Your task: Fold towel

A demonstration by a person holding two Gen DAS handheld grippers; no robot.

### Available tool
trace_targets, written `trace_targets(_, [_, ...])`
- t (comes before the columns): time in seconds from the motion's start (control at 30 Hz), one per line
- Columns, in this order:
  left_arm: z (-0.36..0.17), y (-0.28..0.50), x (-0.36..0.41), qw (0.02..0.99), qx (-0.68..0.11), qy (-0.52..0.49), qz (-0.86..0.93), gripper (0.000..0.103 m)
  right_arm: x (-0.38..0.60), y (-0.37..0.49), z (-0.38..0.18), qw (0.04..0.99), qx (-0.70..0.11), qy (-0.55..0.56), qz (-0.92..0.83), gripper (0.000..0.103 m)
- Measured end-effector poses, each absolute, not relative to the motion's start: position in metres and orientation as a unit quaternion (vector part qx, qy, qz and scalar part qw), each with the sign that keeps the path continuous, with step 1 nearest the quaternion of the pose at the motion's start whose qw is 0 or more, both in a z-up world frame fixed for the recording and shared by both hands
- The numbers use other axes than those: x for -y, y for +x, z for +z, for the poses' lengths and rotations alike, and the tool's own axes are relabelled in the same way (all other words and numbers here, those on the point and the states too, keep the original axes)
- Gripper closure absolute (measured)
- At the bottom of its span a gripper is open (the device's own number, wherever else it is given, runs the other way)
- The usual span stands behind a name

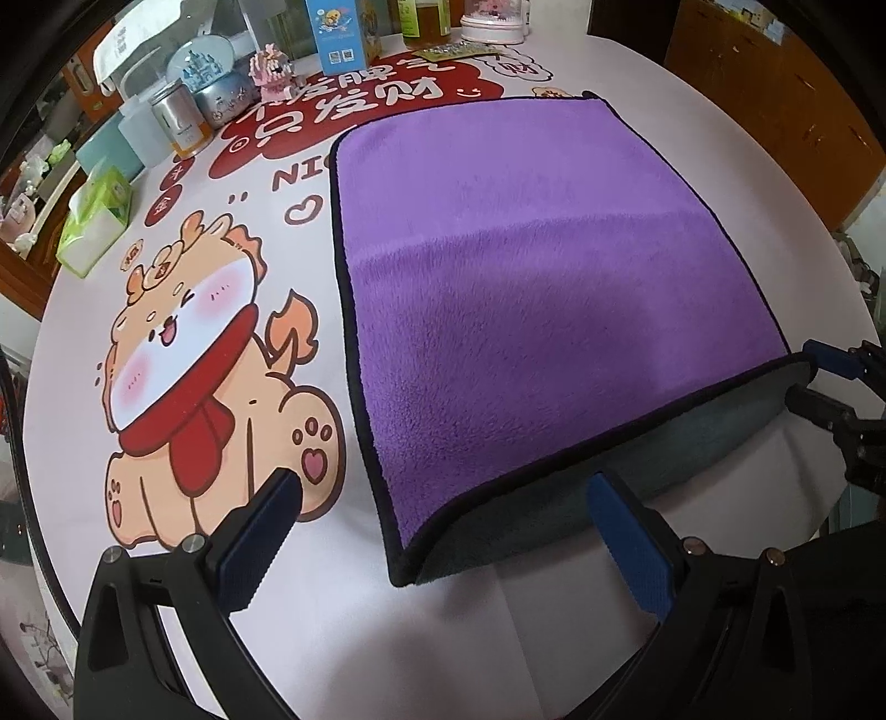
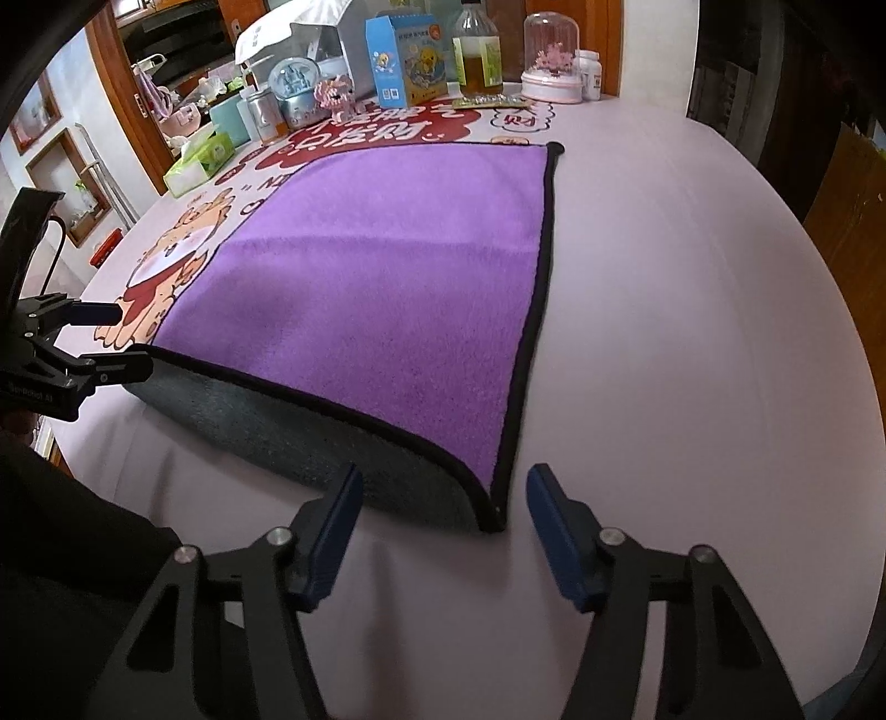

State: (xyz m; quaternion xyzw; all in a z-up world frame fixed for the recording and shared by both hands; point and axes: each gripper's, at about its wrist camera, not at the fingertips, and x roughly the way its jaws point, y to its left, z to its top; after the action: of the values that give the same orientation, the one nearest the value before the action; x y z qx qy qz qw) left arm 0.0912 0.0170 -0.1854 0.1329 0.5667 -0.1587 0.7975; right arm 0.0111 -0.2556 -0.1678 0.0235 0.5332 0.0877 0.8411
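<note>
A purple towel (image 1: 526, 277) with black trim and a grey underside lies folded on the white table; it also shows in the right wrist view (image 2: 376, 288). Its near edge curls up and shows the grey side (image 1: 609, 471). My left gripper (image 1: 443, 498) is open, its jaws on either side of the towel's near left corner. My right gripper (image 2: 443, 493) is open, its jaws on either side of the near right corner (image 2: 493, 515). Each gripper also shows in the other's view: the right gripper (image 1: 819, 382) and the left gripper (image 2: 127, 343), both at the towel's corners.
The tablecloth carries a cartoon dog print (image 1: 210, 387) left of the towel. At the far edge stand a tissue pack (image 1: 94, 221), jars, a snow globe (image 2: 293, 83), a blue box (image 2: 404, 61), a bottle (image 2: 476, 50) and a glass dome (image 2: 554, 61).
</note>
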Motion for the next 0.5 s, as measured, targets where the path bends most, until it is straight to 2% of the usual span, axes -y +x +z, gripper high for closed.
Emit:
trace_targets(0.13, [-0.189,0.0908,-0.0184,0.798,-0.563,0.134,-0.166,0.001,0.2554,0.0109,-0.1698,0.84,-0.535,0.026,0.085,0.048])
trace_targets(0.27, [-0.1924,0.0916,-0.0199,0.796,-0.566,0.133,-0.171,0.007,0.2536,0.011,-0.1694,0.841,-0.534,0.024,0.087,0.053])
trace_targets(0.43, [-0.1932,0.0889,-0.0194,0.793,-0.568,0.127,-0.18,0.018,0.2511,0.0093,-0.1693,0.84,-0.535,0.02,0.088,0.061])
trace_targets(0.5, [-0.1933,0.0867,-0.0182,0.792,-0.569,0.126,-0.183,0.026,0.2511,0.0088,-0.1693,0.84,-0.534,0.02,0.088,0.063])
